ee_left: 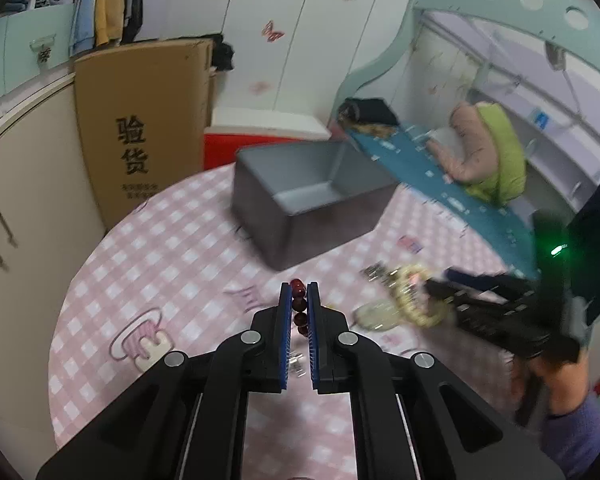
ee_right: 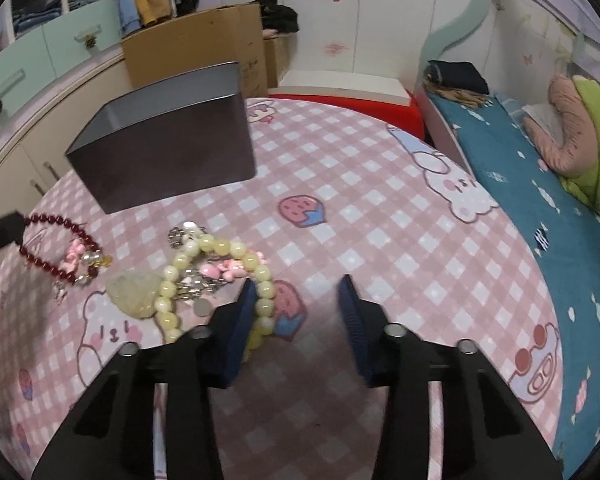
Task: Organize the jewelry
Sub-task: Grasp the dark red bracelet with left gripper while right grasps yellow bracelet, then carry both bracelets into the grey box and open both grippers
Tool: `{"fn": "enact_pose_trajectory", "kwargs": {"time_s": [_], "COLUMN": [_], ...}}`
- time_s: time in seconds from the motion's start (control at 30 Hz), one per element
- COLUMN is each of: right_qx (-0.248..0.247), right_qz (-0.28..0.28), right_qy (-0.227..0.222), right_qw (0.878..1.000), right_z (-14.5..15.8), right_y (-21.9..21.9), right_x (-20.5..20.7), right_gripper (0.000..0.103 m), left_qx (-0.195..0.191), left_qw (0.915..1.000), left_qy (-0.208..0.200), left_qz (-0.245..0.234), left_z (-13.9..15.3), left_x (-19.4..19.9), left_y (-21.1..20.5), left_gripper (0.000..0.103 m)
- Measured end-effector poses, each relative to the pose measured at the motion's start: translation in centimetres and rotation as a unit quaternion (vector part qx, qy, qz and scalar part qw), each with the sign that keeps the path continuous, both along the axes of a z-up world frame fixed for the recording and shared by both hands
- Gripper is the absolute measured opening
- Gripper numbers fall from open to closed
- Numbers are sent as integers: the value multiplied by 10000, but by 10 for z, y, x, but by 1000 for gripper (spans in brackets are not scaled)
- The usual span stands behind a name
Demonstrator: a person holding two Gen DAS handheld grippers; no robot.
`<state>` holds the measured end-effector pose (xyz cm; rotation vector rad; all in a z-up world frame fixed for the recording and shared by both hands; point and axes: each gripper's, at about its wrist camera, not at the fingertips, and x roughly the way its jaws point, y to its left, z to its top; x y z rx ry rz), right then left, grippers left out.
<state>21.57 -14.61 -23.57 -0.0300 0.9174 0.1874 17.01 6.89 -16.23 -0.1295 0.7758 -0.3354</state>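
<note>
Round table (ee_right: 380,216) in pink checked cloth, bare on its right half. Grey box (ee_left: 300,196): open interior visible from left wrist only. Cardboard carton (ee_left: 140,128) printed "验货". Left gripper (ee_left: 299,288) clamped on red bead bracelet (ee_right: 60,240). Right gripper (ee_right: 300,292) spread wide, left finger touching yellow bead bracelet (ee_right: 220,248).

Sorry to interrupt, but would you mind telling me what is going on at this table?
A person is sorting jewelry with a gripper in each hand. The left gripper is shut on a dark red bead bracelet. The right gripper is open next to a pale yellow bead bracelet, which lies in a small heap of charms on the pink checked tablecloth. An open gray box stands behind, with no jewelry visible inside.
</note>
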Motion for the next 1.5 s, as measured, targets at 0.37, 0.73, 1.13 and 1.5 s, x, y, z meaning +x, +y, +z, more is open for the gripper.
{"fn": "enact_pose_trajectory", "kwargs": {"time_s": [0.37, 0.73, 1.13, 1.5], "right_qx": [527, 684, 886, 914], "right_qz": [194, 214, 382, 484], "right_qy": [-121, -673, -1121, -565], "right_qw": [9983, 9952, 9890, 9930], "right_z": [23, 85, 146, 113], "right_y": [-5, -18, -1, 55], "right_x": [-16, -22, 15, 87], "right_gripper": [10, 10, 10, 10], "left_qx": [-297, -401, -205, 114], "left_qw": [9973, 9934, 9971, 9995], "left_qy": [-467, -786, -571, 229], "left_qz": [-482, -735, -467, -178], "left_z": [48, 92, 95, 38], "left_x": [-14, 3, 69, 128], "left_y": [-12, -18, -22, -21], "left_gripper": [6, 6, 6, 6]}}
